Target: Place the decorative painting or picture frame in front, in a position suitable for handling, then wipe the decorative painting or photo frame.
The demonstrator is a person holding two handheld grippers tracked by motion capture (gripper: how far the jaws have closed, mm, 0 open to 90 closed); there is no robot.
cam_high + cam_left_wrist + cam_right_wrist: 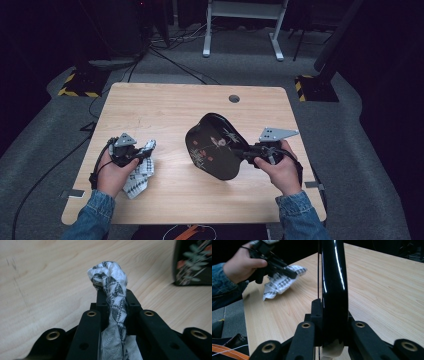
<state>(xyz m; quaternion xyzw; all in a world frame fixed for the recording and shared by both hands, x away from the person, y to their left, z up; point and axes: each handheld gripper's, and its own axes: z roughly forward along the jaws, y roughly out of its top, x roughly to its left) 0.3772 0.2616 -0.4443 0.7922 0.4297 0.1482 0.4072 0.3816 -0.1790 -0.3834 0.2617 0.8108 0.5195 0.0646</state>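
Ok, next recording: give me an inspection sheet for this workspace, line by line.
Surface: light wooden table, round grommet hole near the far edge.
Job's things: black lacquered tray with floral pattern, held tilted on edge; patterned white cloth, bunched, one end lifted.
Clutter: nothing seen.
Grippers: left gripper shut on the cloth; right gripper shut on the tray's rim.
Cables: black cable trailing from the left gripper; more cables on the floor.
Surroundings: grey carpet, white stand legs, hazard-striped bases.

Left gripper (148, 148) held low at the table's left, jaws clamped together. Right gripper (243, 151) at the right, jaws likewise closed, both forearms extended forward.
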